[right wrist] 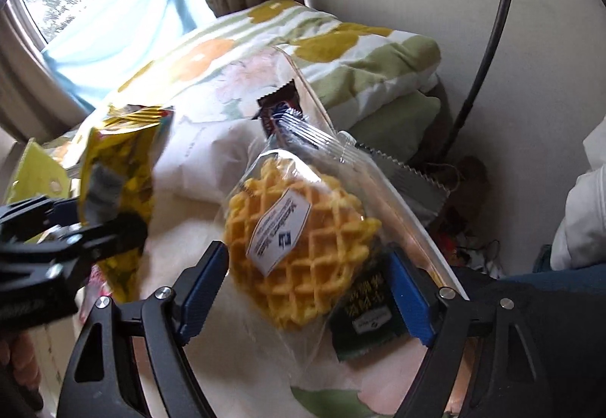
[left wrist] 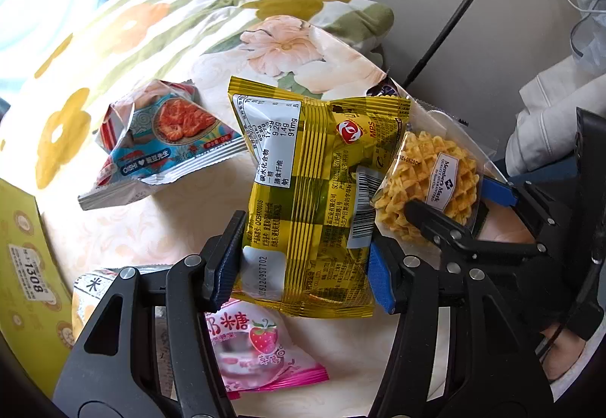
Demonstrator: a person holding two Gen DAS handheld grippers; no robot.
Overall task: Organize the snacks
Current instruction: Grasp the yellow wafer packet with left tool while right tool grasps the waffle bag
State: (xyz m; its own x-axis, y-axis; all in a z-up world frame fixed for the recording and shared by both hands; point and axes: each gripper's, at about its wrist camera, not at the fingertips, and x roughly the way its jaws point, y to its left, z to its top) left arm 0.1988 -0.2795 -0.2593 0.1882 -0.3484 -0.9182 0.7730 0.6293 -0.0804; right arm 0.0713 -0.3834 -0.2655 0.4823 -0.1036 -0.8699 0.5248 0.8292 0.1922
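At the far left edge of the left wrist view lies a flat yellow cardboard box [left wrist: 26, 259] with a white sticker reading "1308". Beside it, on the flowered cotton bedcover [left wrist: 125, 39], sits a crinkled blue foil packet [left wrist: 159, 145] marked "OISHI", with a picture of red prawn crisps. Lower down lies a glossy pink sweet bag [left wrist: 257, 346] printed with a strawberry.

The left gripper [left wrist: 299, 262] is clamped on a puffy yellow foil snack bag [left wrist: 310, 198], its blue ribbed pads pressing both side edges and lifting it clear of the bed. The bag's back faces up, showing a white nutrition table, a barcode, a red-and-white round logo and the code "QQBAN0003S".

To its right, the right gripper [right wrist: 303, 289] has a clear plastic packet with a round, golden lattice waffle [right wrist: 299, 243] between its blue pads. Its jaws stand fairly wide, and I cannot tell whether the pads press the wrapper. The waffle's white label reads "Member's Mark". Under it lies a dark green sachet [right wrist: 363, 319], and behind it a brown wrapper [right wrist: 280, 107] with a zigzag edge.
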